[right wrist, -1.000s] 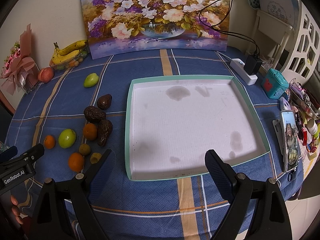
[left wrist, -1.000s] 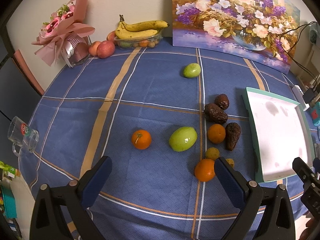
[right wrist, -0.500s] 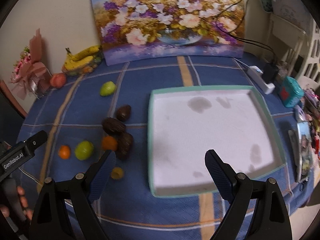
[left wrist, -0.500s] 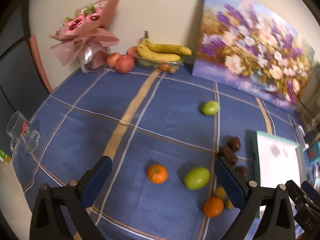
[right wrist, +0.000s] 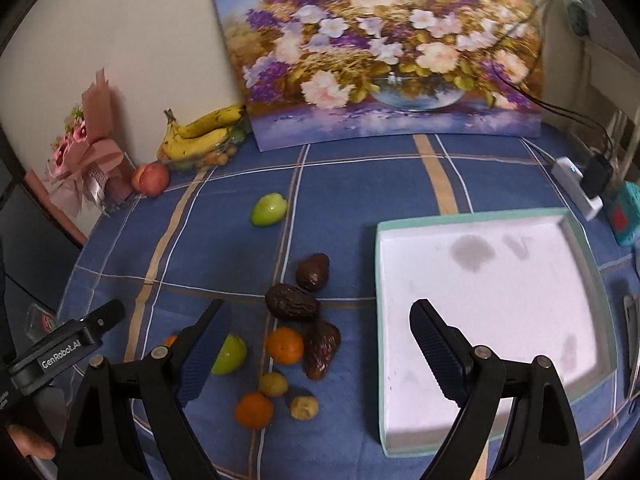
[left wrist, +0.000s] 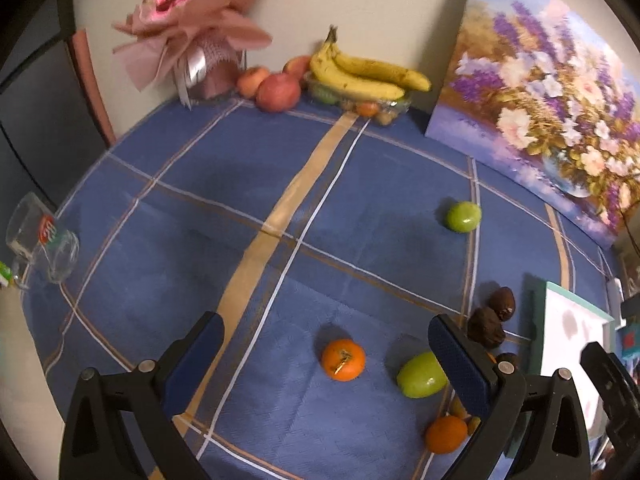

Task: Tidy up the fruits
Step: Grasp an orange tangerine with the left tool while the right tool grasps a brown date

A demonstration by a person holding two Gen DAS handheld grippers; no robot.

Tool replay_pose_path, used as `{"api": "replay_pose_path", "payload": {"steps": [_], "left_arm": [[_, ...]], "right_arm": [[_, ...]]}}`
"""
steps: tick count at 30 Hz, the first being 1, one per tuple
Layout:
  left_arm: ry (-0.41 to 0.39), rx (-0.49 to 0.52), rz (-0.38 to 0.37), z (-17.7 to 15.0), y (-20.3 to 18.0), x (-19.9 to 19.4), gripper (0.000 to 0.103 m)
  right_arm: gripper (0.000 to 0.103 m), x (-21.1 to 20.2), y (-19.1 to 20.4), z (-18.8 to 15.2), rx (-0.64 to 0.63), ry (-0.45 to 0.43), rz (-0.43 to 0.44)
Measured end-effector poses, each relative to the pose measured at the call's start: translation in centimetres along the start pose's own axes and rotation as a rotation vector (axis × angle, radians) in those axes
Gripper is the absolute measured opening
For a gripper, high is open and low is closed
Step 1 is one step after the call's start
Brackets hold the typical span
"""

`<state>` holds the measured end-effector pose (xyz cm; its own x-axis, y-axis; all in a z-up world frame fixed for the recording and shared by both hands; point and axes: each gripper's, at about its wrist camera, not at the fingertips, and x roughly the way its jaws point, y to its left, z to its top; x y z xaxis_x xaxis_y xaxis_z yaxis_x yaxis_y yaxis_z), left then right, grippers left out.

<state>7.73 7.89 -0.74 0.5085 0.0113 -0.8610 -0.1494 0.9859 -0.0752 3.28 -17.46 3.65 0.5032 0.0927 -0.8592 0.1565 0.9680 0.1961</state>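
Below left tongs: orange, untouched.

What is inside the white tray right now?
Nothing: the tray holds no fruit, only grey stains on its white floor. The right gripper covers part of its near left corner, so that patch cannot be checked.

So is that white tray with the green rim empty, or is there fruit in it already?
Empty. The tray shows only a bare white floor with a few grey stains; the oranges and avocados lie on the tablecloth beside it.
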Motion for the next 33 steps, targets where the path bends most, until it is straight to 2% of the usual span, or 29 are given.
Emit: {"api": "replay_pose_path", "payload": {"steps": [4, 8, 11, 14, 16, 20, 22, 26, 28, 30, 33], "left_arm": [[0.054, -0.032, -0.001, 0.4, 0.2, 1.6, 0.103], [0.109, -0.055, -0.022, 0.5, 0.2, 3.2, 0.102], [0.151, -0.056, -0.034, 0.2, -0.1, 4.3, 0.102], [0.202, -0.063, -0.051, -0.3, -0.4, 5.6, 0.098], [0.236, -0.067, -0.06, -0.8, -0.4, 6.4, 0.092], [0.3, -0.098, -0.097, -1.6, -0.2, 7.5, 0.086], [0.308, -0.104, -0.1, -1.8, -0.1, 7.6, 0.079], [0.331, -0.113, -0.101, -2.1, -0.1, 8.1, 0.075], [0.345, -0.118, -0.109, -2.3, 0.0, 8.4, 0.066], [0.36, -0.117, -0.105, -2.5, 0.0, 8.8, 0.064], [0.385, -0.13, -0.114, -2.9, 0.1, 9.2, 0.047]], "right_arm": [[0.09, 0.3, 0.4, 0.6, -0.004, 0.001, 0.011], [0.083, 1.0, 0.7, 1.4, -0.02, 0.007, 0.003], [0.073, 2.6, 0.4, 1.5, -0.001, 0.056, 0.011], [0.072, 4.1, 0.1, 1.0, 0.009, 0.118, 0.008], [0.062, 5.4, -0.1, 0.4, 0.014, 0.166, 0.012], [0.048, 7.7, -0.3, -0.7, 0.021, 0.251, 0.015], [0.046, 8.4, -0.3, -1.3, 0.019, 0.281, 0.015], [0.041, 9.3, -0.5, -2.0, 0.022, 0.319, 0.016], [0.04, 9.6, -0.7, -2.4, 0.03, 0.329, 0.014], [0.037, 9.8, -1.1, -2.5, 0.05, 0.328, 0.016], [0.033, 9.8, -1.6, -2.6, 0.071, 0.327, 0.032]]}}
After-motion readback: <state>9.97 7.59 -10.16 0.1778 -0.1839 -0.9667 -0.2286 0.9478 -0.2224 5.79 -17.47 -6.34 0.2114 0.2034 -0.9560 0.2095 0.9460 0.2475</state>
